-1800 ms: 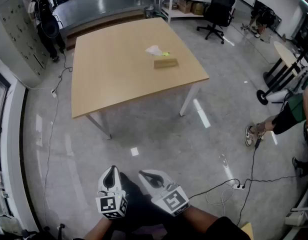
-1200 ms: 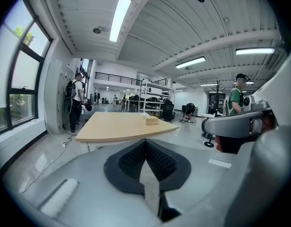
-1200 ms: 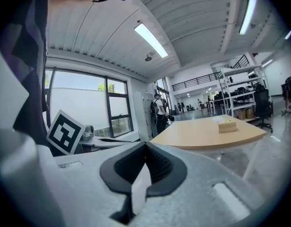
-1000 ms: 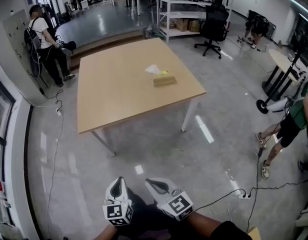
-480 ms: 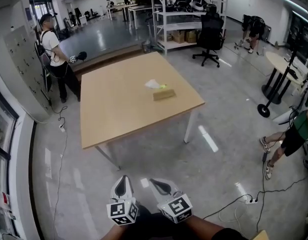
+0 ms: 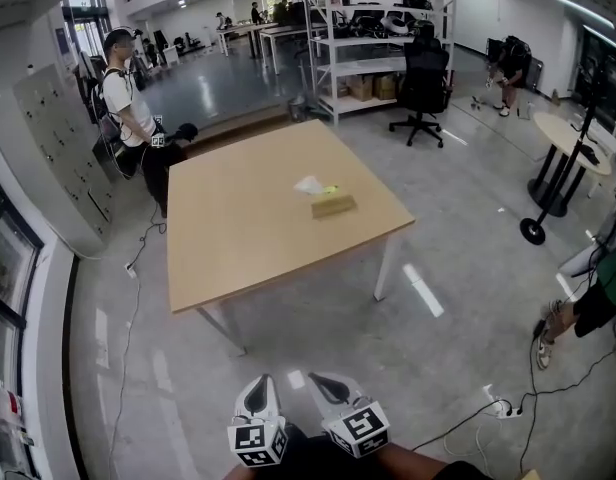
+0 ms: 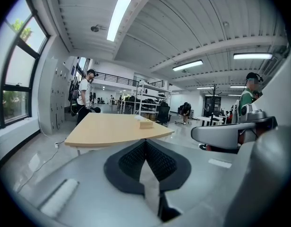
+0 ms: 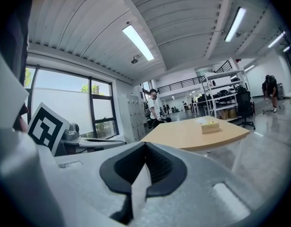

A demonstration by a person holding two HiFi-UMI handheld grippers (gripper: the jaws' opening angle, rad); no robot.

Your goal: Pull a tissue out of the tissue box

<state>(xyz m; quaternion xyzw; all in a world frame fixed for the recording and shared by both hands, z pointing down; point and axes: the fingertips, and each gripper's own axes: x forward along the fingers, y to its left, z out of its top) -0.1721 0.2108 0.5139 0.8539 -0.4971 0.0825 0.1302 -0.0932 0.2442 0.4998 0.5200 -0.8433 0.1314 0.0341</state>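
A flat tan tissue box (image 6: 334, 206) lies on a light wooden table (image 6: 238, 228), towards its right side, with a white tissue (image 6: 309, 184) and something yellow just behind it. The box also shows far off in the left gripper view (image 7: 146, 124) and in the right gripper view (image 8: 210, 127). My left gripper (image 6: 257, 395) and right gripper (image 6: 324, 389) hang side by side at the bottom of the head view, over the floor and well short of the table. Both are shut with nothing between their jaws.
A person with a backpack (image 6: 128, 108) stands at the table's far left corner. A black office chair (image 6: 423, 78) and metal shelves (image 6: 363, 28) stand behind the table. More people are at the right edge (image 6: 588, 298), and a cable with a power strip (image 6: 503, 406) lies on the floor.
The head view has tilted up: the table and box sit a little lower in the frame and more of the room behind shows. Both grippers have slid lower and slightly right, still shut.
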